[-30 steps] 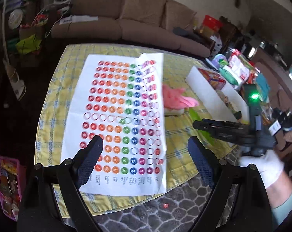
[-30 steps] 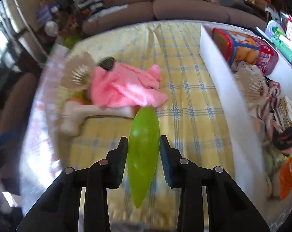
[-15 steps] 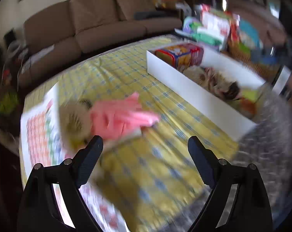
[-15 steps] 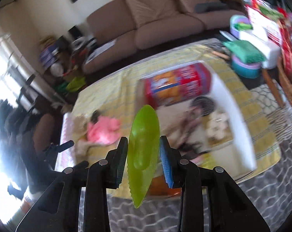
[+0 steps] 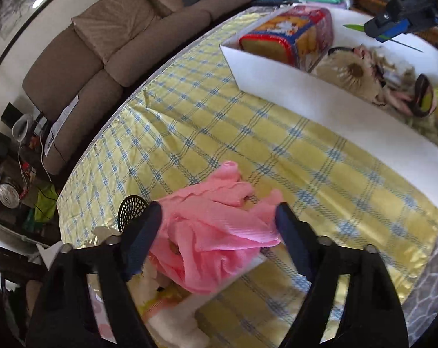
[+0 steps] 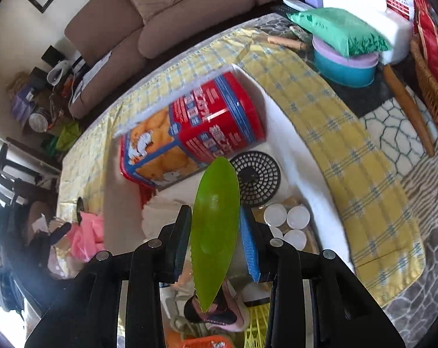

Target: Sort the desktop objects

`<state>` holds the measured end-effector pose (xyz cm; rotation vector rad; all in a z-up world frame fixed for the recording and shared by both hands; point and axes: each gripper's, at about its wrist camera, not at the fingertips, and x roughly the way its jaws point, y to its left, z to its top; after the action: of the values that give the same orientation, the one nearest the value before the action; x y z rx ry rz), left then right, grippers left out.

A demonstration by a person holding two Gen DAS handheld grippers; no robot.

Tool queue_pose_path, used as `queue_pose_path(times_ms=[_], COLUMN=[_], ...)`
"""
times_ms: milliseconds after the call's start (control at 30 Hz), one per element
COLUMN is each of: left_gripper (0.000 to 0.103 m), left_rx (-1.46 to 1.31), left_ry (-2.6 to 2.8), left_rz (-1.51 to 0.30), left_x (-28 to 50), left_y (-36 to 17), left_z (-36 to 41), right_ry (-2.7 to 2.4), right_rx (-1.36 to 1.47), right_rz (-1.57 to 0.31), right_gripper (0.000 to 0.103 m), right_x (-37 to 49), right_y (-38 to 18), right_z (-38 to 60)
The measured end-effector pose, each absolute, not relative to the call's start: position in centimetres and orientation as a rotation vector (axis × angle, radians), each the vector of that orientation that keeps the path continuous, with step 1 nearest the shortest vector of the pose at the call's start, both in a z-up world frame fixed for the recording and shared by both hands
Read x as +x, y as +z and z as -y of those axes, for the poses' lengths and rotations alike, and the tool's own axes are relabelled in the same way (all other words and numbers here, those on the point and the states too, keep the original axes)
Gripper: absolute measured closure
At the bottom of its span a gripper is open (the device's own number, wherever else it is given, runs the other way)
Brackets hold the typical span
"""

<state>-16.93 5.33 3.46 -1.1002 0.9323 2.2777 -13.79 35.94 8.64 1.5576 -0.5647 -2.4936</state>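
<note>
left wrist: our left gripper (image 5: pixel 217 223) jaws, just narrowing, straddle the pink cloth (image 5: pixel 216 235) at 6 o'clock on the counter (image 5: pixel 247 133) (may snag what lies beneath) | right wrist: right gripper (image 6: pixel 214 239) jaws clamp the green blade (image 6: pixel 214 223) over the white box (image 6: pixel 279 121); may land outside.

A broad stretch of the yellow checked tablecloth (image 5: pixel 219 133) lies bare between the crumpled pink cloth (image 5: pixel 216 232) near its front edge and the long white box (image 5: pixel 320 107). Inside the box, a red biscuit tin (image 6: pixel 195 133) and a black round mesh disc (image 6: pixel 258 178) crowd its far end.
</note>
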Motion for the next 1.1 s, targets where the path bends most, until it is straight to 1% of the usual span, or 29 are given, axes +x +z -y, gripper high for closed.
queue_pose_path(times_ms=[33, 67, 100, 133, 167, 233, 267, 433, 500, 533, 600, 700, 767, 867, 933, 967, 1033, 1100], left_gripper=[0.044, 0.058, 0.067, 0.085, 0.093, 0.095, 0.095, 0.095, 0.095, 0.095, 0.095, 0.096, 0.096, 0.096, 0.095, 0.095, 0.095, 0.095], left_rx=[-1.105, -1.115, -1.129, -1.142, -1.159, -1.149, -1.135, -1.109, -1.082, -1.072, -1.047, -0.997, -0.968, -0.911, -0.888, -0.878, -0.867, -0.852], left_ry=[2.272, 2.265, 2.255, 2.247, 2.242, 2.258, 2.269, 2.280, 2.271, 2.262, 2.251, 2.220, 2.196, 2.173, 2.155, 2.138, 2.098, 2.074], left_rz=[-0.939, -0.942, -0.940, -0.934, -0.914, -0.855, -0.796, -0.627, -0.515, -0.471, -0.384, -0.274, -0.232, -0.211, -0.194, -0.173, -0.138, -0.128], left_x=[-17.2, -17.4, -17.6, -17.8, -18.0, -17.9, -17.9, -17.5, -17.0, -16.8, -16.3, -15.1, -14.5, -13.0, -12.2, -11.9, -11.4, -10.9], left_y=[3.3, 3.0, 2.7, 2.5, 2.4, 3.0, 3.7, 7.0, 9.4, 10.4, 12.9, 17.3, 19.6, 23.2, 24.9, 25.8, 27.4, 28.4], left_z=[-5.5, -5.6, -5.7, -5.7, -5.7, -5.4, -5.1, -4.4, -3.8, -3.6, -3.2, -3.0, -3.2, -4.0, -4.7, -5.1, -6.4, -7.9], right_ry=[-2.492, -2.481, -2.471, -2.459, -2.449, -2.469, -2.480, -2.486, -2.469, -2.454, -2.425, -2.363, -2.329, -2.309, -2.287, -2.279, -2.285, -2.277], right_rx=[1.556, 1.573, 1.600, 1.627, 1.647, 1.649, 1.635, 1.542, 1.459, 1.412, 1.349, 1.255, 1.193, 1.112, 1.071, 1.059, 1.033, 1.002], right_rz=[0.598, 0.624, 0.642, 0.656, 0.652, 0.622, 0.610, 0.631, 0.651, 0.654, 0.632, 0.570, 0.499, 0.397, 0.358, 0.336, 0.299, 0.305], right_gripper=[0.068, 0.066, 0.066, 0.066, 0.066, 0.066, 0.066, 0.066, 0.066, 0.063, 0.061, 0.060, 0.058, 0.052, 0.044, 0.042, 0.040, 0.039], right_x=[-13.6, -13.8, -13.8, -13.8, -13.8, -13.3, -12.9, -11.0, -10.0, -9.5, -8.3, -6.5, -5.2, -3.8, -3.3, -3.2, -3.1, -3.1], right_y=[8.2, 7.7, 7.3, 7.0, 6.8, 7.2, 7.7, 10.4, 12.0, 12.8, 14.5, 16.8, 18.2, 19.9, 20.6, 20.7, 21.1, 21.5], right_z=[-36.0, -36.0, -36.0, -36.0, -35.9, -35.8, -35.8, -36.0, -35.5, -35.1, -34.1, -31.9, -30.1, -28.0, -27.1, -26.9, -26.5, -26.6])
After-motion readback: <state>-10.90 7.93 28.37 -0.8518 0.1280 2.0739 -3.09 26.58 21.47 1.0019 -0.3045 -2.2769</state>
